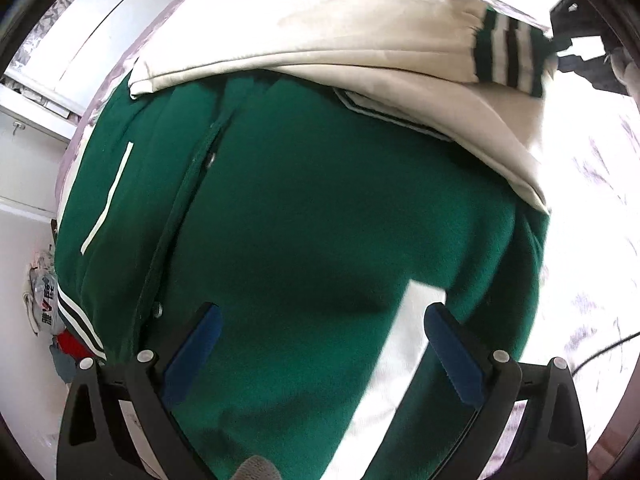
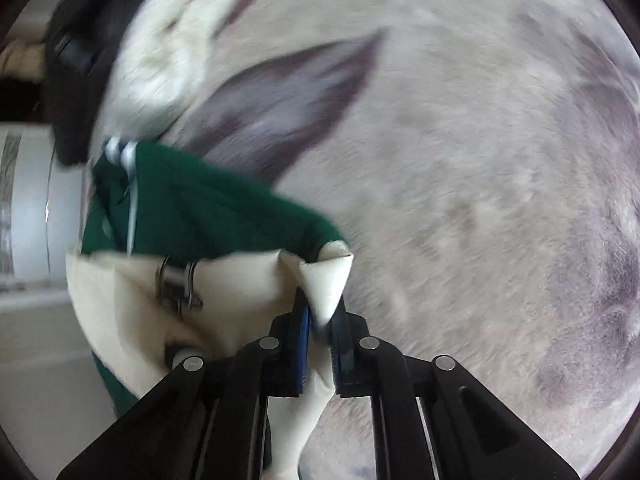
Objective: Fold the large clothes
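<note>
The right gripper (image 2: 322,320) pinched a cream fold of the one jacket (image 1: 320,208), its pads pressed on the cloth. The left gripper (image 1: 322,320) stood open over the green body. Two cream sleeves (image 1: 304,36) lay folded across it on the bedspread (image 2: 460,160).

Pale purple-flowered bedspread (image 2: 460,160), white cabinet (image 1: 28,160), black cable (image 1: 600,350) across the spread.
</note>
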Demonstrator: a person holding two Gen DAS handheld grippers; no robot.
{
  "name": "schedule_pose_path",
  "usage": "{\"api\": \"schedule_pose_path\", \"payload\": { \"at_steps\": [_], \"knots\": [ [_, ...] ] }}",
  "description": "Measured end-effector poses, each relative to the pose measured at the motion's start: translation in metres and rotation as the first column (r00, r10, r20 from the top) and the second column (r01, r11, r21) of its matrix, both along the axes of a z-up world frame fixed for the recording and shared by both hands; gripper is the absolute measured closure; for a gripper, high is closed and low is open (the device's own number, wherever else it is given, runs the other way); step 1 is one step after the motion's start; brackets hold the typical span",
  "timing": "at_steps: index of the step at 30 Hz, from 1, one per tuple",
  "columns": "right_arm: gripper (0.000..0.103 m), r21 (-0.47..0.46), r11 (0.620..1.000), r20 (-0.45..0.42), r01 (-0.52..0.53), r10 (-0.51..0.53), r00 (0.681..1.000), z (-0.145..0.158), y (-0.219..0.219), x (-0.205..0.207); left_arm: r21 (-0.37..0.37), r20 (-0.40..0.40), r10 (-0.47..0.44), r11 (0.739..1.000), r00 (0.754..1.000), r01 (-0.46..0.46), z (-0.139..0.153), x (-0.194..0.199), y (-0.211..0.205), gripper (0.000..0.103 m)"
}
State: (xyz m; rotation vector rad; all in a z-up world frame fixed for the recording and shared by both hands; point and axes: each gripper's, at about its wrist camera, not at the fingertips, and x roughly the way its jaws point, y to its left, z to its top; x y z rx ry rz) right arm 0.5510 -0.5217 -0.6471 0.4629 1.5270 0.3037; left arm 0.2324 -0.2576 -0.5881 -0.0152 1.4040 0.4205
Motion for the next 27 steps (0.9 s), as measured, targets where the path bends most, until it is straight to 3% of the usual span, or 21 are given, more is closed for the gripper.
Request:
{"api": "schedule_pose_path", "payload": {
  "at_steps": [1, 3, 4, 7, 11, 12, 14, 17, 20, 22, 23, 24, 27],
  "knots": [
    [0.082, 0.022, 1.000, -0.033, -0.010, 0.011, 0.999, 0.005, -0.002, -0.006, -0.007, -0.001, 0.002, 1.000, 1.000, -0.002, 0.004, -0.005, -0.001, 0.000],
    [0.052, 0.061, 0.998, -0.094, -0.023, 0.029, 0.995, 0.014, -0.009, -0.028, -0.013, -0.004, 0.016, 1.000, 1.000, -0.016, 0.011, -0.015, -0.004, 0.000],
    [0.049, 0.064, 0.998, -0.111, -0.027, 0.034, 0.993, 0.016, -0.014, -0.039, -0.011, -0.003, 0.028, 1.000, 1.000, -0.028, 0.016, -0.024, -0.004, 0.000],
    [0.048, 0.085, 0.987, -0.195, -0.135, 0.150, 0.969, 0.020, -0.007, -0.108, -0.006, -0.030, 0.075, 0.997, 0.997, -0.076, 0.024, -0.049, 0.000, 0.000],
    [0.048, 0.110, 0.964, -0.273, -0.241, 0.262, 0.925, -0.001, 0.029, -0.185, -0.006, -0.076, 0.149, 0.989, 0.986, -0.150, 0.028, -0.083, 0.003, 0.000],
    [0.055, 0.127, 0.960, -0.288, -0.248, 0.275, 0.917, -0.012, 0.039, -0.207, 0.001, -0.084, 0.154, 0.988, 0.985, -0.154, 0.027, -0.088, 0.005, 0.000],
    [0.097, 0.066, 0.965, -0.298, -0.253, 0.261, 0.918, -0.022, 0.038, -0.236, 0.021, -0.112, 0.155, 0.988, 0.982, -0.154, 0.025, -0.103, 0.003, 0.000],
    [0.097, 0.013, 0.986, -0.292, -0.166, 0.163, 0.942, -0.029, 0.031, -0.245, 0.016, -0.129, 0.165, 0.986, 0.978, -0.165, 0.028, -0.125, 0.005, 0.000],
    [0.096, 0.070, 0.986, -0.331, -0.150, 0.165, 0.929, -0.028, 0.024, -0.246, -0.013, -0.130, 0.141, 0.989, 0.981, -0.144, 0.028, -0.141, 0.006, 0.000],
    [0.075, 0.106, 0.980, -0.337, -0.166, 0.192, 0.921, -0.015, 0.007, -0.246, -0.027, -0.135, 0.088, 0.995, 0.987, -0.093, 0.024, -0.144, 0.010, 0.000],
    [0.049, 0.116, 0.980, -0.335, -0.164, 0.194, 0.922, -0.009, 0.003, -0.242, -0.030, -0.136, 0.051, 0.998, 0.989, -0.055, 0.022, -0.146, 0.006, 0.000],
    [0.037, 0.123, 0.981, -0.323, -0.151, 0.183, 0.928, -0.001, -0.005, -0.239, -0.029, -0.139, 0.027, 0.999, 0.990, -0.031, 0.022, -0.149, 0.004, 0.000],
    [0.037, 0.137, 0.986, -0.279, -0.100, 0.135, 0.951, 0.020, -0.040, -0.237, -0.040, -0.160, -0.068, 0.997, 0.985, 0.063, 0.008, -0.149, -0.012, 0.000]
  ]
}}
